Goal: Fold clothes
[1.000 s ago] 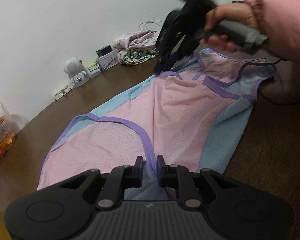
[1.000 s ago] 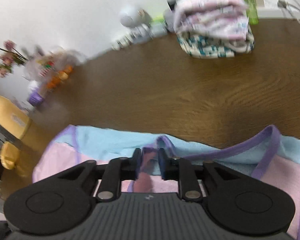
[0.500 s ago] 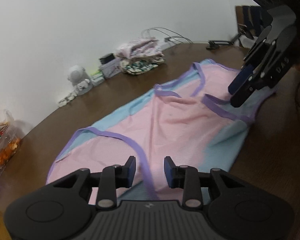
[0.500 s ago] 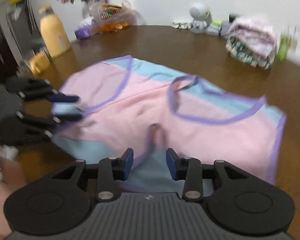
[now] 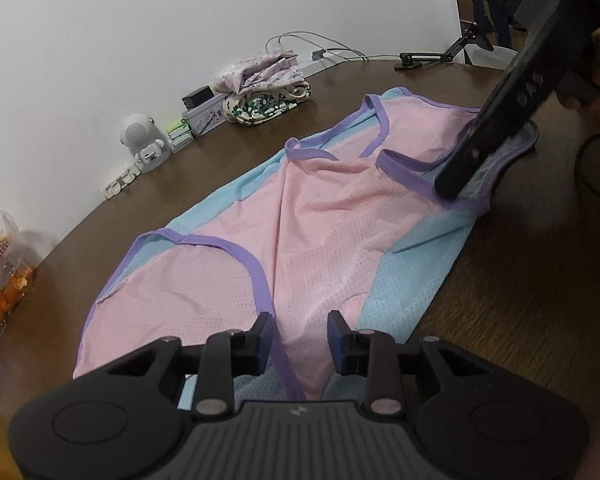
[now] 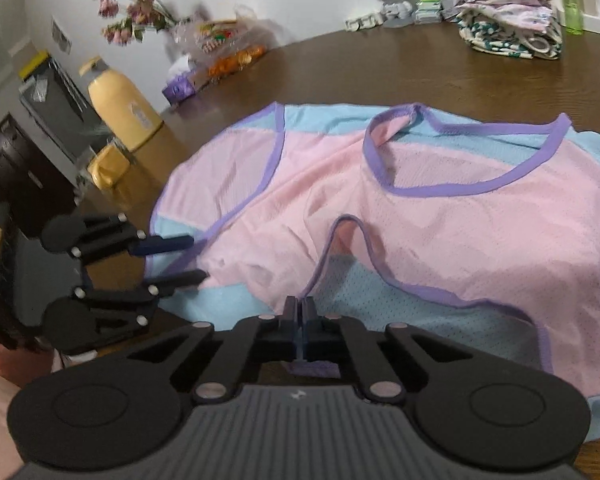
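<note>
A pink and light-blue mesh sleeveless top [image 5: 320, 216] with purple trim lies spread flat on the brown table [image 5: 520, 300]. My left gripper [image 5: 300, 336] is at the top's near hem, open, with a purple-trimmed edge lying loose between its fingers. In the right wrist view the same top [image 6: 440, 220] fills the middle. There my right gripper [image 6: 301, 312] is shut on the purple armhole trim at the near edge. The left gripper [image 6: 198, 259] shows at the left of that view, and the right gripper [image 5: 448, 192] at the far right shoulder in the left wrist view.
A pile of folded clothes [image 6: 508, 12] sits at the table's back edge, beside a white robot figure [image 5: 142, 140] and small boxes. A snack bag [image 5: 4, 272], flowers and a yellow bottle [image 6: 120, 108] stand off to one side. A green bottle [image 6: 571, 0] is at the back.
My right gripper swung from the far strap across to the near armhole, opened, then shut on its trim. My left gripper's jaws widened and it stayed at the hem.
</note>
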### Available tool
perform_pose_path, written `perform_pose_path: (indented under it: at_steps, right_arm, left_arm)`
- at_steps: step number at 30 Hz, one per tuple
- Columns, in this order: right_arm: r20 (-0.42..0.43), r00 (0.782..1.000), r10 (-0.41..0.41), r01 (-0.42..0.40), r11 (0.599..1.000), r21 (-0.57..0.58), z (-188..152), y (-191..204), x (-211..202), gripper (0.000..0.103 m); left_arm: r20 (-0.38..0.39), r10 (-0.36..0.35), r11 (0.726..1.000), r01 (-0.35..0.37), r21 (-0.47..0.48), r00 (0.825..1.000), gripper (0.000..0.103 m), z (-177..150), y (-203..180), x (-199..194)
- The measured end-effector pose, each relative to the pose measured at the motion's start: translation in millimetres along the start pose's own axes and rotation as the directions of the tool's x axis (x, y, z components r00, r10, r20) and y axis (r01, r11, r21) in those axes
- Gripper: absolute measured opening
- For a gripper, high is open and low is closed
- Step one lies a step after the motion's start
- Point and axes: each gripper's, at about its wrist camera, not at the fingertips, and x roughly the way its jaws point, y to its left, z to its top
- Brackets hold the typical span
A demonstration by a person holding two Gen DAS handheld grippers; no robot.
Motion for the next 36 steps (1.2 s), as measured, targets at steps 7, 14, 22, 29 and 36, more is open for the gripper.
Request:
perform_pose_path:
  at_steps: [7,14,22,29,36]
  right_arm:
    - [0.002,1.0,0.013,-0.013,0.996,0.084,-4.4,-10.4,-9.9,0.005]
    - [-0.035,0.998,0.051,-0.049,0.996,0.068,-10.9,-1.0,2.0,0.023]
    - [-0.053,0.995,0.084,-0.083,0.996,0.018,-12.7,7.4,-1.7,0.0]
    - [-0.028,0.998,0.06,-0.059,0.998,0.032,-14.3,0.2,-19.4,0.013]
    - [-0.073,0.997,0.015,-0.02,0.998,-0.064,-23.9,16.4,-2.4,0.021]
  left_arm:
    - [0.016,0.007,1.0,-0.007,0.005,1.0,0.029,-1.8,0.8,-5.1]
    - [0.053,-0.023,1.0,0.022,0.019,0.998,0.029,-3.3,-1.1,-22.6]
    - [0.006,-0.031,0.999,0.031,0.03,0.999,0.029,-11.5,-2.8,-14.9]
    - [0.007,-0.014,0.999,0.014,0.036,1.0,0.029,-17.0,-1.5,-28.8]
    - [-0.051,0.004,1.0,-0.004,-0.012,0.999,0.029,-22.1,10.9,-31.7]
